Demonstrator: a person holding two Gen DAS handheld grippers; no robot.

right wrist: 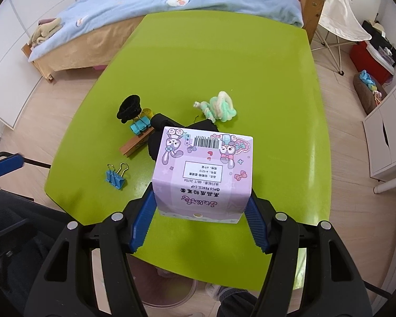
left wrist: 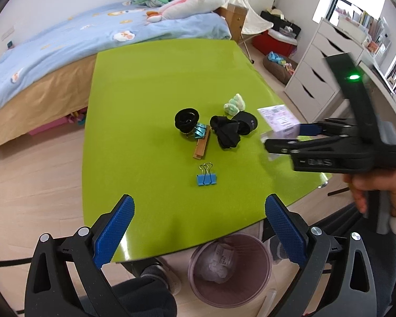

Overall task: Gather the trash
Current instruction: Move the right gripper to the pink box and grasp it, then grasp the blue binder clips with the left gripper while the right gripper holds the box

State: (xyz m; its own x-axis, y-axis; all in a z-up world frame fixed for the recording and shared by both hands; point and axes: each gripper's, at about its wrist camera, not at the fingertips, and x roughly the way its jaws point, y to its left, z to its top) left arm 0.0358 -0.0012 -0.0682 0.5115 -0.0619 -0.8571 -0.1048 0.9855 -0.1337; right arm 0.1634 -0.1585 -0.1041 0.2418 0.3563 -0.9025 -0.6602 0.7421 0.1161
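Right gripper (right wrist: 198,211) clamping the pink box (right wrist: 203,171) by its near end, blue pads pressing both side walls, jaws about half spread; box lifting clear of the green table (right wrist: 224,66), long axis running straight out ahead of the fingers. Left gripper (left wrist: 198,227) hovering wide apart, gripping nothing, over the table's near edge. Bin (left wrist: 229,266) sitting on the floor just under that near edge, paper already lying inside. Judging the coming move: box lying beyond the bin, so needing drawing back past the edge and down; left gripper nearer the bin, right carrying the load.
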